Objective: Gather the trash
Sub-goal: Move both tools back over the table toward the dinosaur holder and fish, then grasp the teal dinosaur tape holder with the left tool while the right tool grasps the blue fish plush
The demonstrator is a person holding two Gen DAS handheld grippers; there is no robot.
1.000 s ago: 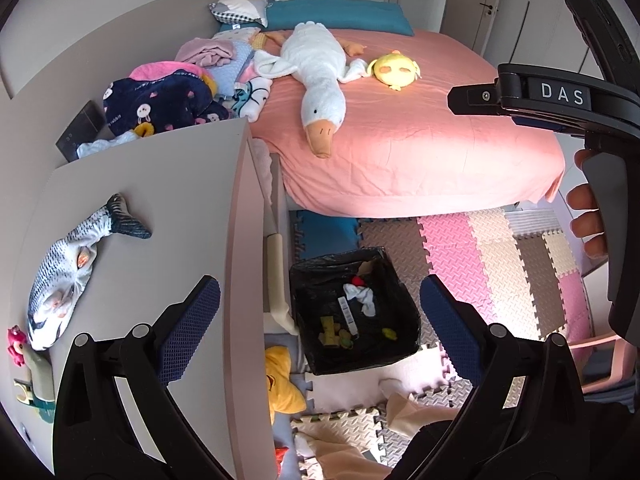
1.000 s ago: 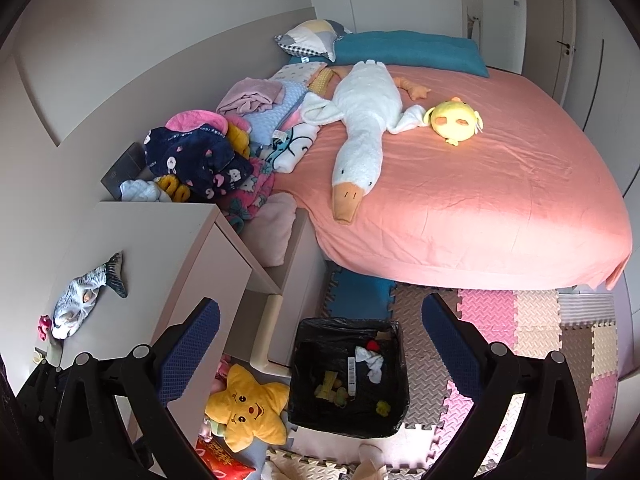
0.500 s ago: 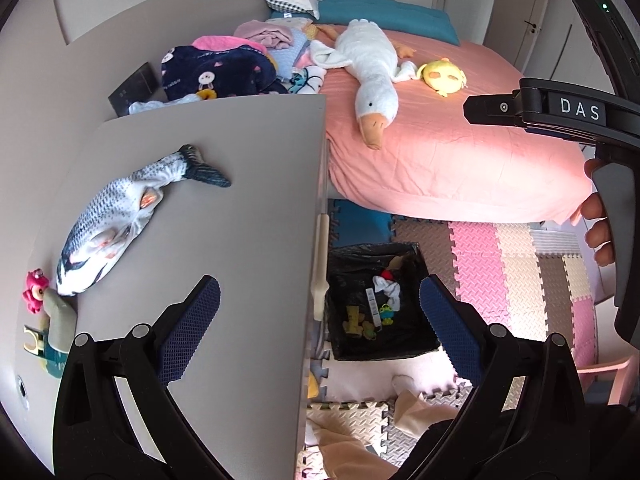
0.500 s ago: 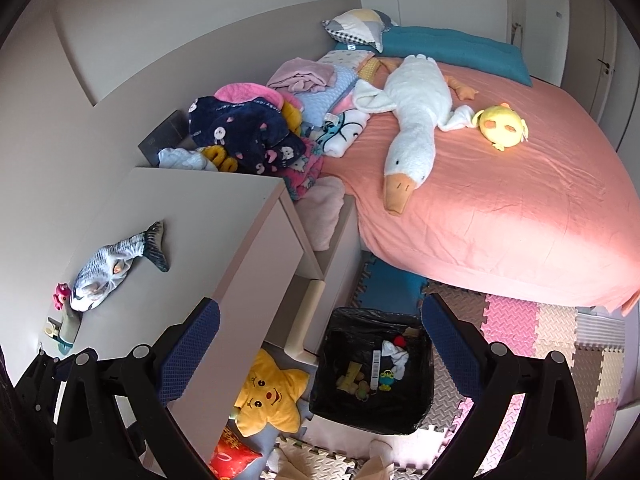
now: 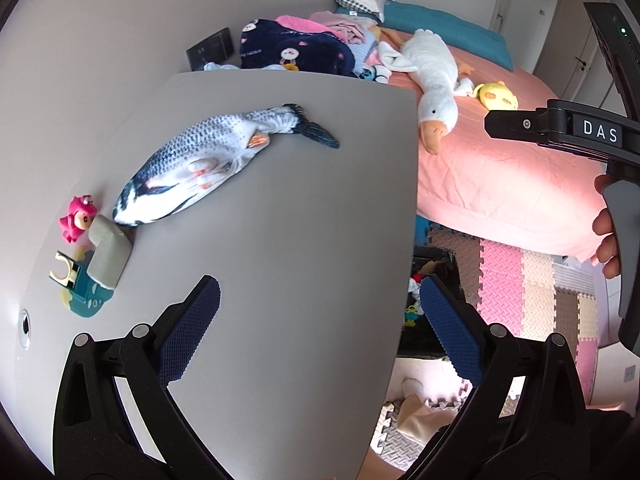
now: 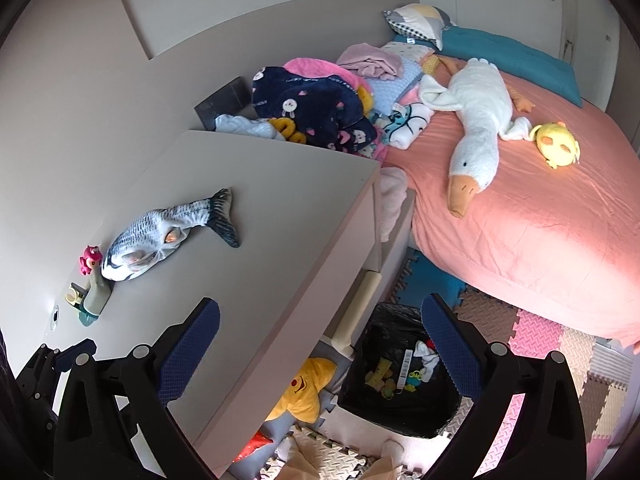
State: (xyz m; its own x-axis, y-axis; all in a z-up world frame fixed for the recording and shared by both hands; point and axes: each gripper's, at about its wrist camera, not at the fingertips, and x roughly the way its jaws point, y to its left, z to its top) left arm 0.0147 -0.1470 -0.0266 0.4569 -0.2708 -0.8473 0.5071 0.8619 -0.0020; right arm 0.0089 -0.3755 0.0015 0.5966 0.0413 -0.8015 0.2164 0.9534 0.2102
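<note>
Trash bin [image 6: 400,380], black-lined and holding scraps, stands on the floor beside the desk [image 5: 280,240]. Left gripper [image 5: 320,326] and right gripper [image 6: 320,344], marked "DAS", hover wide open, empty.

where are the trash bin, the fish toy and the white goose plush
trash bin [image 6: 362,364]: right wrist view, on its black bag-lined left wall.
fish toy [image 5: 200,152]: left wrist view, on the scaled middle of its body.
white goose plush [image 6: 480,116]: right wrist view, on its white body.
</note>
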